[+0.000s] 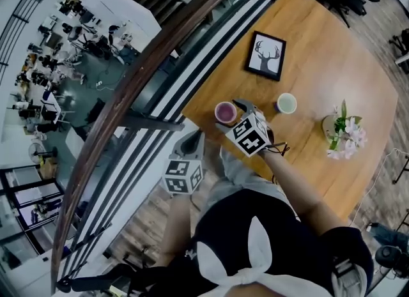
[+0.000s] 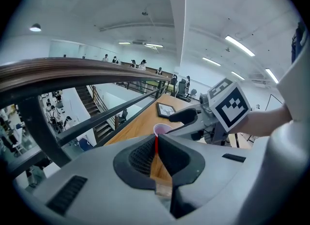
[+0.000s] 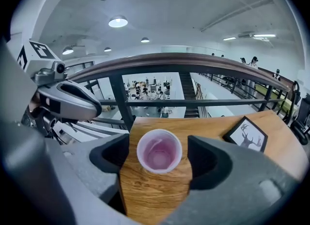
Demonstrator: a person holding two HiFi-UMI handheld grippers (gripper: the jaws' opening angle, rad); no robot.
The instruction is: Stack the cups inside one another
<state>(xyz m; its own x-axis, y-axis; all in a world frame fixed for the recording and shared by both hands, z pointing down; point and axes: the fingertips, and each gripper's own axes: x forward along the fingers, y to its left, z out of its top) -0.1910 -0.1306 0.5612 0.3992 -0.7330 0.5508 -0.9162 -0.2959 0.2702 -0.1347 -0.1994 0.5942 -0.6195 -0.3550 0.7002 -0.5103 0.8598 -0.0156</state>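
Note:
A pink translucent cup (image 3: 159, 151) stands upright near the corner of the wooden table (image 1: 319, 46), next to the railing. My right gripper (image 3: 159, 147) is open around it, one pad on each side, with a gap between each pad and the cup wall. In the head view the pink cup (image 1: 225, 112) sits just left of my right gripper (image 1: 239, 108). A pale green cup (image 1: 287, 103) stands alone a short way to the right. My left gripper (image 1: 192, 141) hangs off the table's near edge, shut and empty, pointing at the pink cup (image 2: 162, 129).
A dark wooden handrail with black bars (image 1: 147, 78) runs along the table's left edge, with a drop to a lower floor beyond. A framed deer picture (image 1: 265, 55) lies farther back. A small pot of pink flowers (image 1: 342, 133) stands at the right.

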